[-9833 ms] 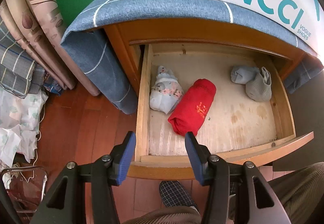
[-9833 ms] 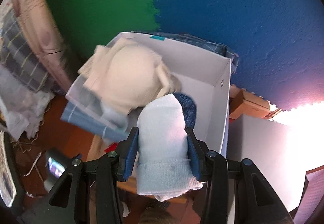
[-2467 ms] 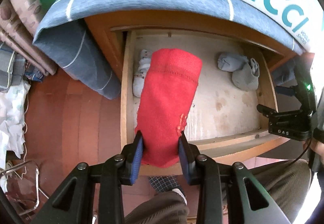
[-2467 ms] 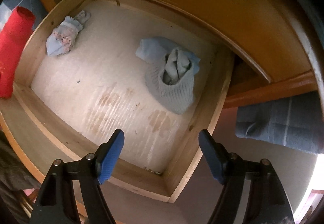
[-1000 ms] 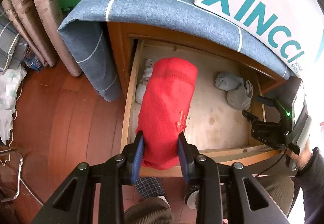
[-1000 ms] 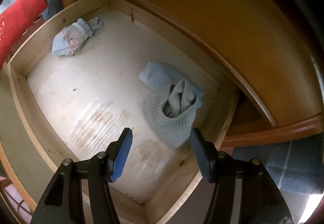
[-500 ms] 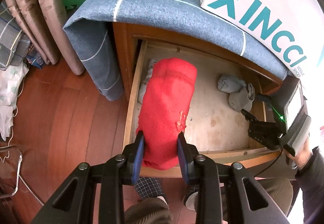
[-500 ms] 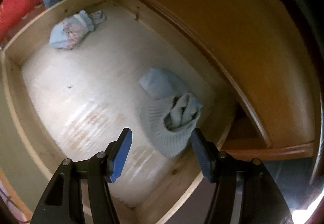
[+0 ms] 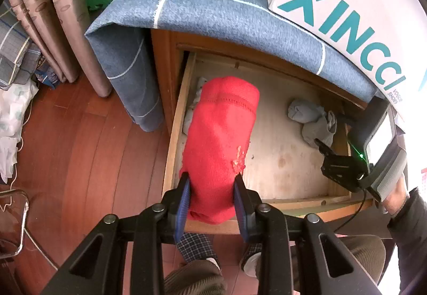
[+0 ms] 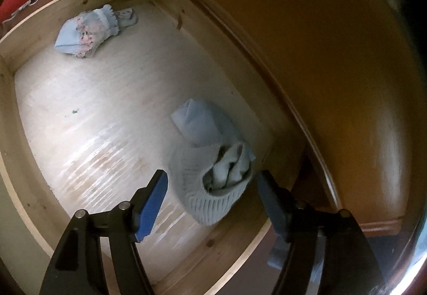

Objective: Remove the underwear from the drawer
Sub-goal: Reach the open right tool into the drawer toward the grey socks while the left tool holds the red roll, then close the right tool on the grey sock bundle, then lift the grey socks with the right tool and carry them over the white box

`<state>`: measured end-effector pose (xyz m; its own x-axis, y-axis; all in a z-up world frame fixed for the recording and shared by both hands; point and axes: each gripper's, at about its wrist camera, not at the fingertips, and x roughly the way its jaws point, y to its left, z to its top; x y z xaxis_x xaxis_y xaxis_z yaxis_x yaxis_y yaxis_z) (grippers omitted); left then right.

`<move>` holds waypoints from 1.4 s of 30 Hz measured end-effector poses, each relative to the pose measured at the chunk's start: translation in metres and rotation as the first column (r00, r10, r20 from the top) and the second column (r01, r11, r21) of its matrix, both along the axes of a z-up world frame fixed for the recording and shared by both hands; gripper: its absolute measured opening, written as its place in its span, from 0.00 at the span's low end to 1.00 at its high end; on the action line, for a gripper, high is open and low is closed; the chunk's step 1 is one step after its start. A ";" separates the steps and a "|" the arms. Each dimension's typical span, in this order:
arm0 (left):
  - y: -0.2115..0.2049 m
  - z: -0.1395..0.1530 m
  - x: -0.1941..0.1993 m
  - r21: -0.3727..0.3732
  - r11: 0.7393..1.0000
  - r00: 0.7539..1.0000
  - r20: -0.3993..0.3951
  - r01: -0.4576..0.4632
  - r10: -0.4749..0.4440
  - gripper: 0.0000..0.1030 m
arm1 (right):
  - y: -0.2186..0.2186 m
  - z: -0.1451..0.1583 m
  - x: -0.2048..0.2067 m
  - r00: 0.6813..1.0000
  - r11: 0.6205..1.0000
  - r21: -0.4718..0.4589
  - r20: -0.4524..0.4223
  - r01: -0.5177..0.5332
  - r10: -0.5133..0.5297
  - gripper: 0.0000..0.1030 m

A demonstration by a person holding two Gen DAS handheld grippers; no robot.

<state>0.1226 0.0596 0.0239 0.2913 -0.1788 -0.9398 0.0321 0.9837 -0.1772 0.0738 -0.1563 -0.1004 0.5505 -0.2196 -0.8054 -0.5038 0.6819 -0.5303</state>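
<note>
My left gripper (image 9: 212, 183) is shut on a rolled red garment (image 9: 221, 140) and holds it up above the open wooden drawer (image 9: 176, 119). My right gripper (image 10: 212, 183) is open inside the drawer, its jaws on either side of a grey-blue rolled bundle (image 10: 210, 164) near the drawer's right wall; that bundle also shows in the left wrist view (image 9: 312, 119). A small pale floral bundle (image 10: 88, 33) lies at the drawer's far left corner, mostly hidden behind the red garment in the left wrist view.
A blue checked cloth (image 9: 208, 1) covers the cabinet top and hangs down its left side. A white XINCCI shoe box (image 9: 347, 1) stands on it. The cabinet's overhanging front (image 10: 333, 68) is close above my right gripper. Wooden floor (image 9: 80, 148) lies to the left.
My right gripper has moved down into the drawer until its jaws sit around the grey-blue bundle. My left gripper has risen slightly with the red garment.
</note>
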 end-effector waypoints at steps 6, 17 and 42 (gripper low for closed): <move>-0.001 -0.001 0.000 0.000 1.000 1.000 -0.002 0.006 -0.006 0.30 | 0.010 -0.009 0.001 0.998 0.998 -0.034 -0.033 -0.046 0.045 0.65; -0.002 -0.003 0.001 0.004 1.000 1.000 -0.009 0.008 -0.008 0.30 | 0.024 -0.037 0.028 0.993 0.996 -0.063 -0.105 -0.062 0.056 0.53; -0.005 -0.001 -0.002 0.003 1.000 1.000 0.009 0.018 -0.018 0.30 | 0.005 0.018 -0.017 0.973 0.983 0.156 -0.223 0.092 -0.055 0.24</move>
<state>0.1208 0.0549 0.0225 0.2964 -0.1810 -0.9378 0.0514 0.9835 -0.1736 0.0573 -0.1514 -0.0820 0.3458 -0.1077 -0.9321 -0.5394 0.7900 -0.2914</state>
